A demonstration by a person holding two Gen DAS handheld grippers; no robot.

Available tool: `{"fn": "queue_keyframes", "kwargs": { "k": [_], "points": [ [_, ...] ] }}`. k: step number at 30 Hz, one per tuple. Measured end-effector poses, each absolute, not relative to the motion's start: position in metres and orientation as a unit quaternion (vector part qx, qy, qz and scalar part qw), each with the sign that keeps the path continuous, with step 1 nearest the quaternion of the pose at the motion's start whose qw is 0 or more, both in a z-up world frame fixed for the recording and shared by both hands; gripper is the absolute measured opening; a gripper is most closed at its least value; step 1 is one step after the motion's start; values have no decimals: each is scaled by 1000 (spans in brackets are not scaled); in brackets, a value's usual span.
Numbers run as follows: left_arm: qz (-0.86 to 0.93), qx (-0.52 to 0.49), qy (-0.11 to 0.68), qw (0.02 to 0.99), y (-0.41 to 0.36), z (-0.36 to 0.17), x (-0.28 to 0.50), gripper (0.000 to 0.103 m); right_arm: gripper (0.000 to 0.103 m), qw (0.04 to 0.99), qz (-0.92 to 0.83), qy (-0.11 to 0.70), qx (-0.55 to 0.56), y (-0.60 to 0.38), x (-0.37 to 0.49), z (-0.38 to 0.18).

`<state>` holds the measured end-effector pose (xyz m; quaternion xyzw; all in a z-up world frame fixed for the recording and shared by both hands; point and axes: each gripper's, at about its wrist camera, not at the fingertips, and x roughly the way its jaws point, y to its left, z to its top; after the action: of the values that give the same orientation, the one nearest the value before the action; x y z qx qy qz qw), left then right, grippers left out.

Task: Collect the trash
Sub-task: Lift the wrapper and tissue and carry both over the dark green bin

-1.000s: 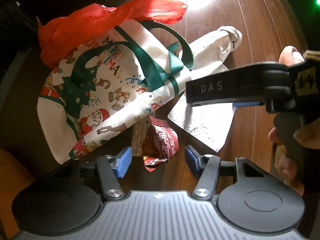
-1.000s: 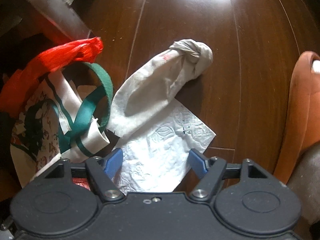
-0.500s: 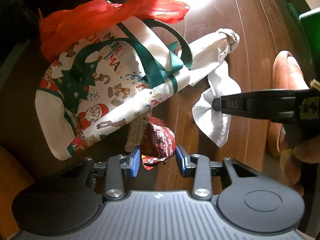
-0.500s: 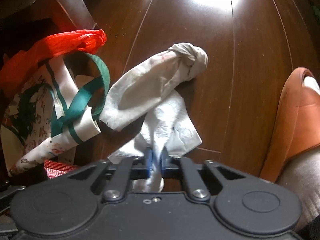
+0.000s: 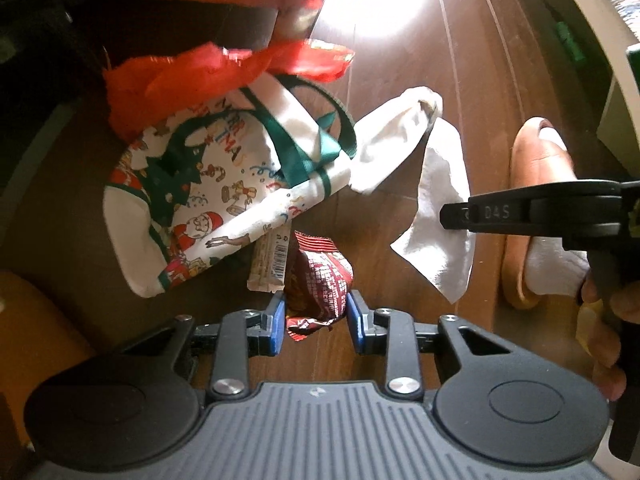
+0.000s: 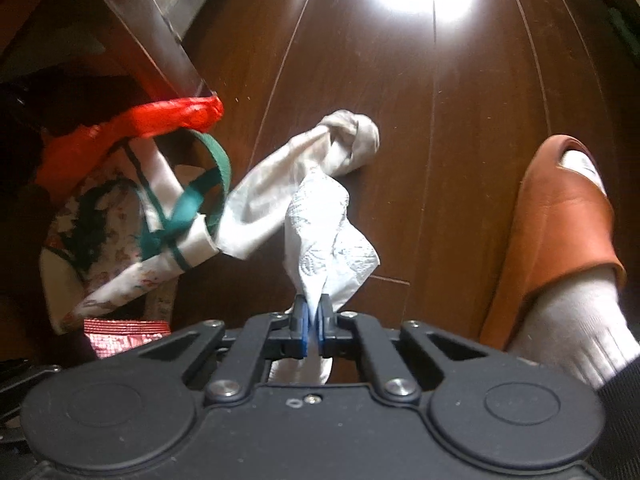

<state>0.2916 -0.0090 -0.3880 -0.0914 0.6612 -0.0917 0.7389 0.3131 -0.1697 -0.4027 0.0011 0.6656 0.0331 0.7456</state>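
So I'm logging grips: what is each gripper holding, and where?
Right gripper pinches the paper napkin at a bunched edge; left gripper clamps the red wrapper's lower end.

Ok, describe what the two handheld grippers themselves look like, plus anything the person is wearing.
Both are black plastic. The left gripper has blue pads on black linkage arms with silver screws, two round discs and a ribbed grey body. The right gripper is alike with a smooth black body; from the side it reads "DAS". The person wears a white sock in an orange slipper.

White embossed napkin point(image 6: 320, 232), red wrapper point(image 5: 320, 280), Christmas-print bag point(image 5: 208, 200) with green straps
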Motion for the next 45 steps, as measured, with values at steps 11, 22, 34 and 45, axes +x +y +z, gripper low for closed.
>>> {"fn": "queue_keyframes", "kwargs": {
  "k": [11,22,34,45],
  "points": [
    [-70,-139,583,798,16,-309,266,30,3,794,63,604,35,-183,299,-316],
    [-82,-139,463,872,31,-209,227,30,3,854,127,502,47,-191,259,-205],
    [-94,-116,326,934,49,-80,209,30,3,924,207,320,-12,-202,226,-69],
    [-93,-66,201,973,54,41,223,30,3,944,247,211,-55,-181,245,50]
  ]
}}
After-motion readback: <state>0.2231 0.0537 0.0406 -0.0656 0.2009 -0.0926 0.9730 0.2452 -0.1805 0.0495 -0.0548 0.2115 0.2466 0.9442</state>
